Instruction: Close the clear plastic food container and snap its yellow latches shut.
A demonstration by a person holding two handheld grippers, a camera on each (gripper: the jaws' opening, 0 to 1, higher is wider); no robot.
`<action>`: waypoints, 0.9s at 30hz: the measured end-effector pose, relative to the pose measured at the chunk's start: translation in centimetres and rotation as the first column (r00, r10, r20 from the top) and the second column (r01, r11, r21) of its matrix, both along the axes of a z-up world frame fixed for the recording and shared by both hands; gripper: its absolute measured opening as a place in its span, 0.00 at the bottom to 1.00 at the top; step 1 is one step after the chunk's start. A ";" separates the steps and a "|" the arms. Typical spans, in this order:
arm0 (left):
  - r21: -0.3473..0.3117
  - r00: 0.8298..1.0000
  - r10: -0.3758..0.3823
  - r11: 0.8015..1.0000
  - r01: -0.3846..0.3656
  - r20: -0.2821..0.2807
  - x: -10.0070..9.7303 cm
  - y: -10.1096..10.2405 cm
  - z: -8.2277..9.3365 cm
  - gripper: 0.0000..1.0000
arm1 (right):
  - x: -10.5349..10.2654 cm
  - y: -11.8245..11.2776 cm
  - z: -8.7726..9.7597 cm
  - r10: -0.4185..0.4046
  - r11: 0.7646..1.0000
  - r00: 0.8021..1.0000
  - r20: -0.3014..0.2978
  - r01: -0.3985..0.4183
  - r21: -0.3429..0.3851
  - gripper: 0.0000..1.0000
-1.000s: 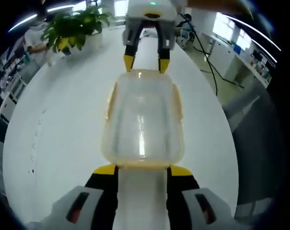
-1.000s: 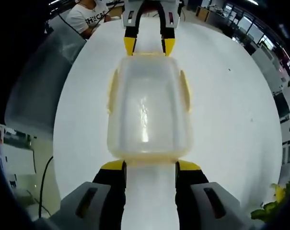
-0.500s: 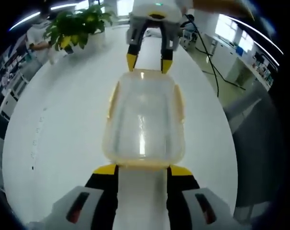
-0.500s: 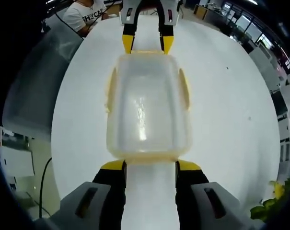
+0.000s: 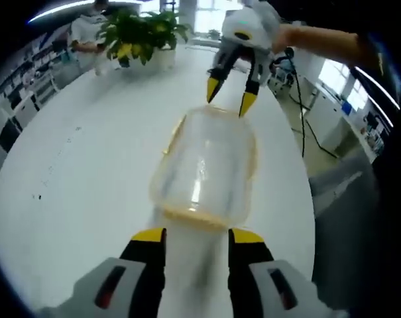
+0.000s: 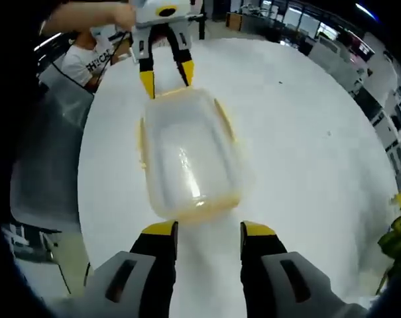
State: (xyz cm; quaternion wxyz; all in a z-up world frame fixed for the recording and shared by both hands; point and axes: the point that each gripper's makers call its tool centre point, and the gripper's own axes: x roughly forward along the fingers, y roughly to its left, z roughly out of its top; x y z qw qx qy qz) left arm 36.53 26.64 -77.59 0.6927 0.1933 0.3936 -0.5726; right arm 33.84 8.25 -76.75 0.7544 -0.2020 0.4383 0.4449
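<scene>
container [image 5: 203, 171] lid-on, mid worktop [image 5: 87, 165] | your left hand-held gripper [image 5: 195, 237] and right hand-held gripper [image 6: 209, 230] released, apart at its two ends | yellow latches [image 6: 225, 120] likely still need snapping

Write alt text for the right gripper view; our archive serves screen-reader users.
A clear container with its lid on and yellow latches sits on a white table, just beyond the open right gripper. The left gripper, also open, points at its far end from the opposite side. A seated person is in the background.
</scene>
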 end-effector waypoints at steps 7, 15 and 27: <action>-0.146 0.956 0.234 0.954 -0.260 -0.176 0.0 -0.4 1.0 0.30 | 0.6 0.7 1.0 -0.263 0.941 0.963 -0.063 0.270 0.203 0.31; -0.101 0.918 0.347 0.923 -0.370 -0.191 0.2 -0.3 -0.4 0.24 | 0.2 2.2 -0.5 -0.360 0.885 0.919 -0.164 0.391 0.252 0.34; -0.124 0.898 0.399 0.897 -0.424 -0.188 -0.1 -1.2 -0.3 0.19 | -0.7 2.8 -0.5 -0.305 0.911 0.942 -0.136 0.331 0.246 0.23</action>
